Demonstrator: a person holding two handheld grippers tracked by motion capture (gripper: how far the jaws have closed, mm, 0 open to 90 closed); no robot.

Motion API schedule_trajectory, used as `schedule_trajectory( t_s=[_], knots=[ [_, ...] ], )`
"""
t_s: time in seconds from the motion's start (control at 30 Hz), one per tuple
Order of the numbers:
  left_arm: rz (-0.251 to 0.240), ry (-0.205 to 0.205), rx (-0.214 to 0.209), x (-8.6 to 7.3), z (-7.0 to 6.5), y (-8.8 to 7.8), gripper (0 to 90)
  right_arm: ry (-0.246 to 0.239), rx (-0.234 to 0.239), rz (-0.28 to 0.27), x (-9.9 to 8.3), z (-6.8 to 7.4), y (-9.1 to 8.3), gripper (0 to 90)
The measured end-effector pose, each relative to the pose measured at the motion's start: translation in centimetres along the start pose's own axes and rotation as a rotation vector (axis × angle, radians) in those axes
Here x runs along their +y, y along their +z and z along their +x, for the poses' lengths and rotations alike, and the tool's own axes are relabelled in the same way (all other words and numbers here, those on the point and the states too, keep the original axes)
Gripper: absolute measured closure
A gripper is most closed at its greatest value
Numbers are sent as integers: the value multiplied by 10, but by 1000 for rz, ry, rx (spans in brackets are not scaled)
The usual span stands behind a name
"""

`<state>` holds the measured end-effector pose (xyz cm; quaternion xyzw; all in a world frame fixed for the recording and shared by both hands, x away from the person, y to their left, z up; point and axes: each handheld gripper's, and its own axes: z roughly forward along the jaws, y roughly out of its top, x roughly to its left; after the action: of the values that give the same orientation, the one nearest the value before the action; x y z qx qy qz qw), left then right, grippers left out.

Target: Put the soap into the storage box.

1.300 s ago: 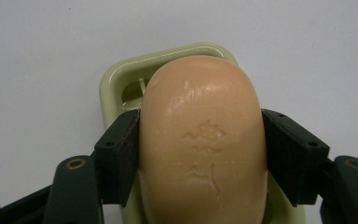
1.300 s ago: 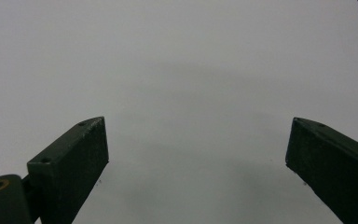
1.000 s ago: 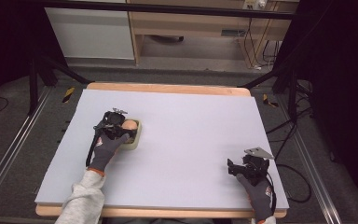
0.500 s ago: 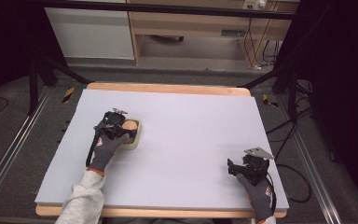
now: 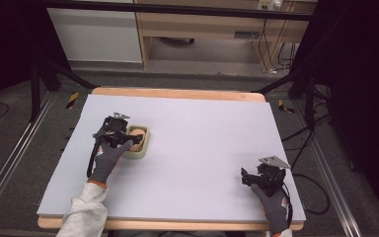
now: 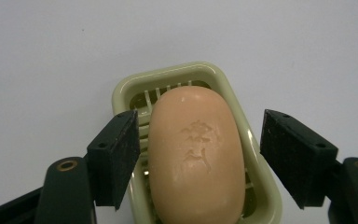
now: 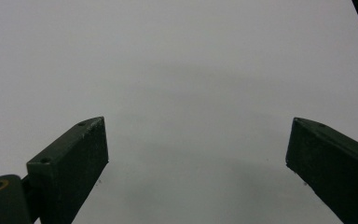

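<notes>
Two grippers: both rest on the pale table [image 5: 202, 148], well apart.
Right gripper [image 5: 249, 177]: near the person's edge, jaws spread wide over bare tabletop, nothing between them.
Left gripper [image 6: 198, 154]: farther in, jaws wide on either side of the soap, not touching it.
Soap [image 6: 196, 156]: peach oval bar with a faint stamped mark, lying in the green dish [image 6: 261, 186].
Axis: long side runs along the dish, away from the jaws.
Detail: the left gripper view shows the stamp and the dish's ribs; the high view shows the dish [image 5: 145, 143] left of the table's centre.
</notes>
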<state>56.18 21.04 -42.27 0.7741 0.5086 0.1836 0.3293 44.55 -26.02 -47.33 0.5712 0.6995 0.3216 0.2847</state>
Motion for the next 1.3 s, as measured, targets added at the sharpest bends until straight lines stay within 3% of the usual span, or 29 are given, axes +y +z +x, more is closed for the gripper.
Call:
schedule_trajectory(
  t_s=[0.33,0.8,0.97,1.3],
  knots=[
    [-50,2,-19,-11,0,-20,243,10,-29,-12,0,-2,-1,56],
    [-98,44,-24,-49,0,-40,223,18,-49,1,-2,-8,-2,55],
    [-113,37,-13,-64,2,-48,223,8,-60,0,-3,-9,-2,55],
    [-91,-4,18,-99,14,-53,223,20,-75,5,-5,-12,-4,54]
  ],
)
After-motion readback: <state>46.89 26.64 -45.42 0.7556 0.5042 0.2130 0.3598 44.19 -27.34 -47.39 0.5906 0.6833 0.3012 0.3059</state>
